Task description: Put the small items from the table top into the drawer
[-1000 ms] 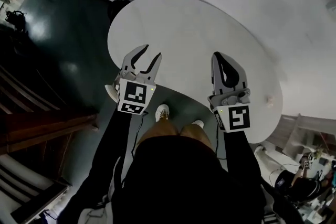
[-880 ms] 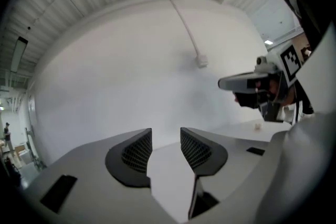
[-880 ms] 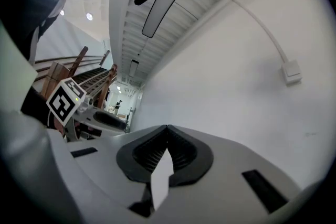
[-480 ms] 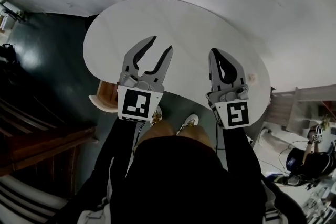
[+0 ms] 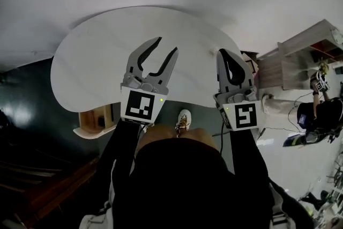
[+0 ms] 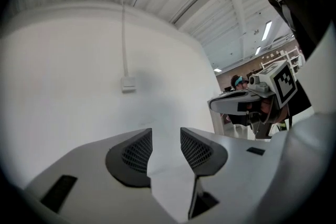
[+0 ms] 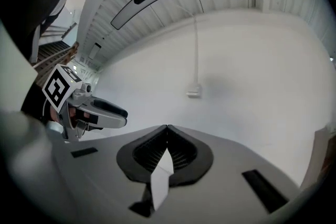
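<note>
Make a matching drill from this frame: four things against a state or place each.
Things:
1. left gripper
2. right gripper
3. white rounded table top
4. light wooden drawer

States or places:
a. fingers together, nothing held
b. pokes out from under the table's near edge, on the left
c. fingers apart, nothing between them
d. spreads beneath both grippers

Pairs: 1-c, 2-a, 3-d, 4-b
</note>
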